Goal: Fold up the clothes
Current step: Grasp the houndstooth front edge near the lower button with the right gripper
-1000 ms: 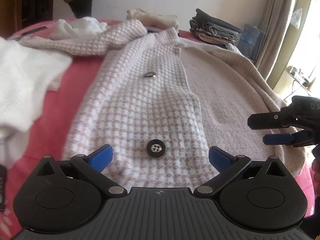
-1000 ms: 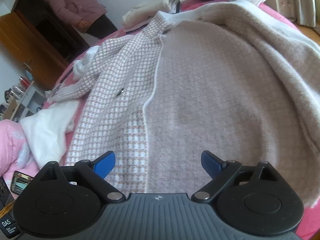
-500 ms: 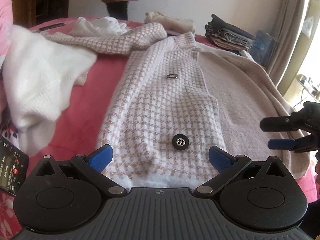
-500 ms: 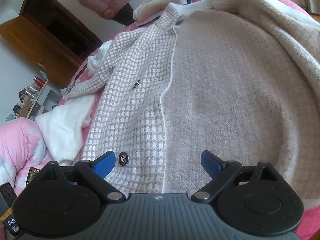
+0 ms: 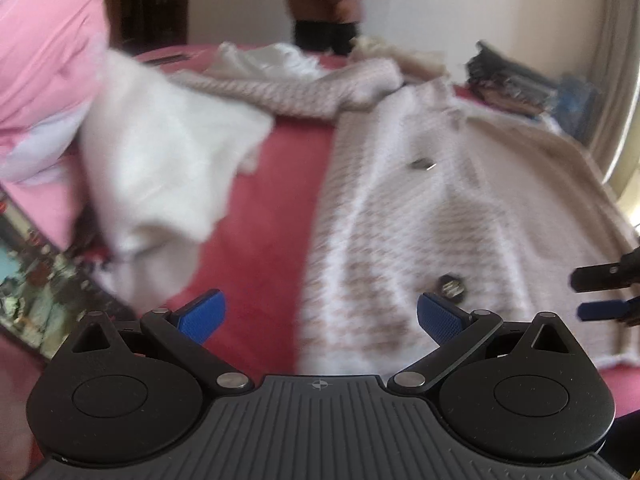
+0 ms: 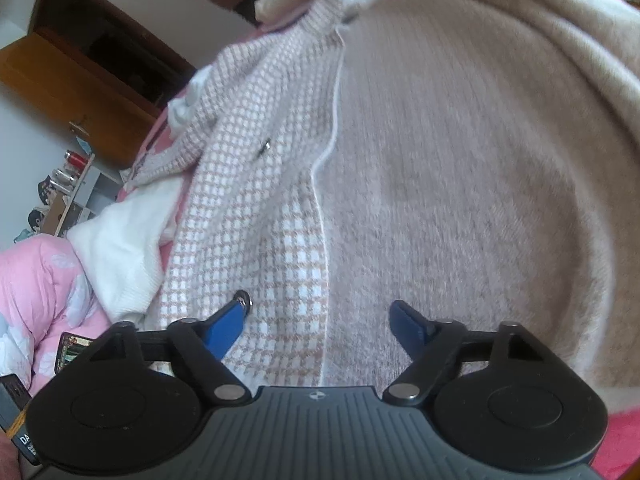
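Note:
A pink-and-white checked cardigan [image 5: 400, 220] lies spread on the red bed cover [image 5: 272, 220], with its beige inner side [image 6: 460, 180] turned open to the right. My left gripper [image 5: 320, 316] hangs open over the cardigan's left hem edge, with nothing between its fingers; this view is blurred. A dark button [image 5: 452, 286] sits by its right fingertip. My right gripper [image 6: 320, 320] stands low over the front hem and its jaws are closing. The white placket edge [image 6: 326, 152] runs between the pads, which do not press on it. It also shows as my right gripper [image 5: 600, 296] at the edge of the left wrist view.
A white knit garment [image 5: 160, 168] lies left of the cardigan beside a pink duvet [image 5: 40, 60]. A phone [image 5: 36, 280] lies at the bed's left edge. Folded clothes [image 5: 508, 80] are stacked at the back right. A person [image 5: 324, 0] stands behind the bed by a wooden wardrobe [image 6: 80, 72].
My left gripper has swung left, so the cardigan now sits right of centre and more red cover shows. My right gripper's fingers have drawn closer together, low over the hem.

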Demonstrator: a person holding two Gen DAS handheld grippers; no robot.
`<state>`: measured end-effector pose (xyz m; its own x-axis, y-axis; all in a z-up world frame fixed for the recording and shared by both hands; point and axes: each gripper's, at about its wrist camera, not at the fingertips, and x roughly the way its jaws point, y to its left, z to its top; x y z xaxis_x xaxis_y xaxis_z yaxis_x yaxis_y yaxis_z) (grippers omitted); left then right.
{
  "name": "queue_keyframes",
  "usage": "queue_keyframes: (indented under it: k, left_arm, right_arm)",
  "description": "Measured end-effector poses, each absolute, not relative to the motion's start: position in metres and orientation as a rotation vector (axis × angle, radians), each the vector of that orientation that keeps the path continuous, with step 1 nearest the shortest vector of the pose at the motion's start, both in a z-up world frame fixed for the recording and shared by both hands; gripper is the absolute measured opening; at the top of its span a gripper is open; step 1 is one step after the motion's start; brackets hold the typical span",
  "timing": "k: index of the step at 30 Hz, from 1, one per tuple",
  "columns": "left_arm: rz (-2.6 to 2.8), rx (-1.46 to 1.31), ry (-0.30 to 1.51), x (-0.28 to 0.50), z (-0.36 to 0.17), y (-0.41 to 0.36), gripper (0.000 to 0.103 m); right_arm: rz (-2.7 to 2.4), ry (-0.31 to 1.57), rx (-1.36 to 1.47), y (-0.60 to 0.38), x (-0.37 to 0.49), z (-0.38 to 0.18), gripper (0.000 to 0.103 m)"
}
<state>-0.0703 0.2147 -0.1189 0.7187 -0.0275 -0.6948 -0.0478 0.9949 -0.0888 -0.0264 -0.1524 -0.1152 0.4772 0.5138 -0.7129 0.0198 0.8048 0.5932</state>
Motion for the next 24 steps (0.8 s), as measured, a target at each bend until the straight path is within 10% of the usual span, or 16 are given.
queue_keyframes:
  k: [13,15,24]
  left_arm:
    - [0.023,-0.148,0.816,-0.064,-0.136,0.227,0.073]
    - [0.001,-0.151,0.804,-0.066,-0.134,0.226,0.073]
    - [-0.189,-0.020,0.748,-0.090,-0.124,0.207,0.088]
  right_arm:
    - [0.406,1.188,0.548,-0.131,-0.016,-0.143,0.041]
    - [0.421,1.199,0.519,-0.126,-0.015,-0.145,0.010]
    - [0.399,1.060,0.500,-0.149,-0.013,-0.111,0.003]
